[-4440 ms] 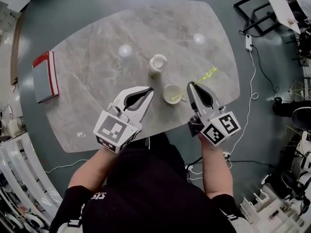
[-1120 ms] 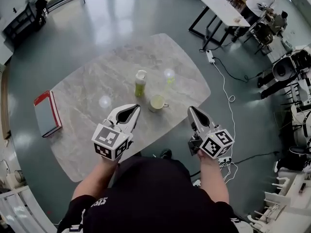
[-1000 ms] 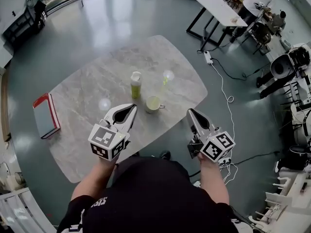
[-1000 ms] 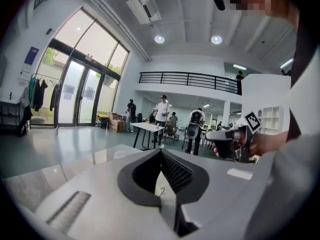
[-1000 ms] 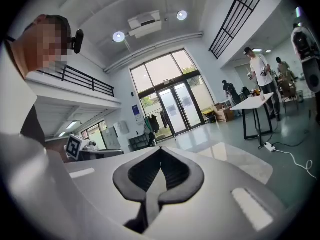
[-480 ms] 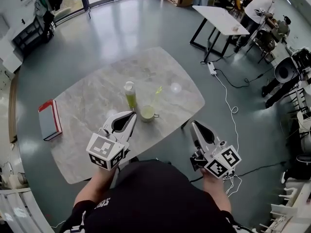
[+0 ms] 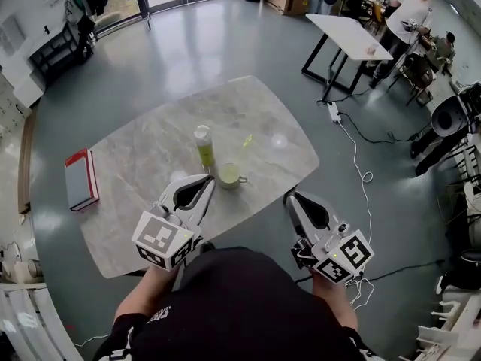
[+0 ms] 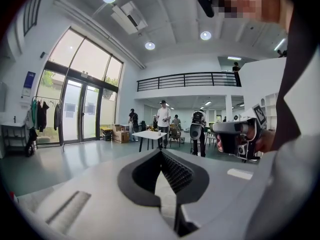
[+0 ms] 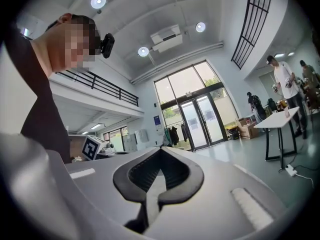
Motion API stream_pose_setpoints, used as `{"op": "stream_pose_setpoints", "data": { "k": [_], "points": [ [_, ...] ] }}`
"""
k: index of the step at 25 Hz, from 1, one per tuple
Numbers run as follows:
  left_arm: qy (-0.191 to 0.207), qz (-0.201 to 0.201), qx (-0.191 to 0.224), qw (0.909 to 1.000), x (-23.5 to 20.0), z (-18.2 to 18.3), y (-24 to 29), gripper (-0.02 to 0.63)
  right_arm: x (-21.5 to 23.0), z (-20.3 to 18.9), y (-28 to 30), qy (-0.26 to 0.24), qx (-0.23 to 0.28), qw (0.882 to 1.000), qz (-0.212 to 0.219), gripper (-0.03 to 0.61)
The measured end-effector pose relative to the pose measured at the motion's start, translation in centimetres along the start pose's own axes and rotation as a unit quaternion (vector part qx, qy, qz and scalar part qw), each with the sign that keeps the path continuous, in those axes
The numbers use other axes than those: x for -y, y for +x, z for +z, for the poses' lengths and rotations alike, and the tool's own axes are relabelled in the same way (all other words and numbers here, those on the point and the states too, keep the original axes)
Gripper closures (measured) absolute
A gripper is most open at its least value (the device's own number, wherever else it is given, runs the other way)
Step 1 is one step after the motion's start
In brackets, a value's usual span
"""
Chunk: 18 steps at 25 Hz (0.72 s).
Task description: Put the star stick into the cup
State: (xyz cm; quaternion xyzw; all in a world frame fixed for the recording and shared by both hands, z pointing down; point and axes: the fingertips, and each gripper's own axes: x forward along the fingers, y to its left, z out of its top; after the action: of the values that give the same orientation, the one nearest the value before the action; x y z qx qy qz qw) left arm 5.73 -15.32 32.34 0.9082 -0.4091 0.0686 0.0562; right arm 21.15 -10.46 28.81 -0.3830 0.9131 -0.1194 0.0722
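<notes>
The star stick (image 7: 245, 141) stands in the cup (image 7: 229, 176). The left gripper (image 7: 207, 180), near the cup, and the right gripper (image 7: 289, 198) are pinched closed, empty. A bump could tip the cup over.

The left gripper (image 7: 208, 180) and right gripper (image 7: 290, 197) point forward, fingers pressed together.

You face a rounded grey marble-look table (image 7: 150, 171) seen from your head view. A flat red-and-grey book (image 7: 81, 179) lies near its left edge, well apart from the rest. Near the middle, a tall yellow-green bottle with a white cap (image 7: 204, 146) stands upright just beside a pale cup with a handle (image 7: 229, 175).
</notes>
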Motion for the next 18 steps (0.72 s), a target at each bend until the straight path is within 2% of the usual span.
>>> {"op": "stream_pose_setpoints", "data": {
  "k": [18],
  "points": [
    [0.001, -0.004, -0.012, 0.9999, 1.1, -0.4, -0.5, 0.611, -0.1, -1.4, -0.7, 0.015, -0.010, 1.000, -0.006, 0.566]
  ]
}}
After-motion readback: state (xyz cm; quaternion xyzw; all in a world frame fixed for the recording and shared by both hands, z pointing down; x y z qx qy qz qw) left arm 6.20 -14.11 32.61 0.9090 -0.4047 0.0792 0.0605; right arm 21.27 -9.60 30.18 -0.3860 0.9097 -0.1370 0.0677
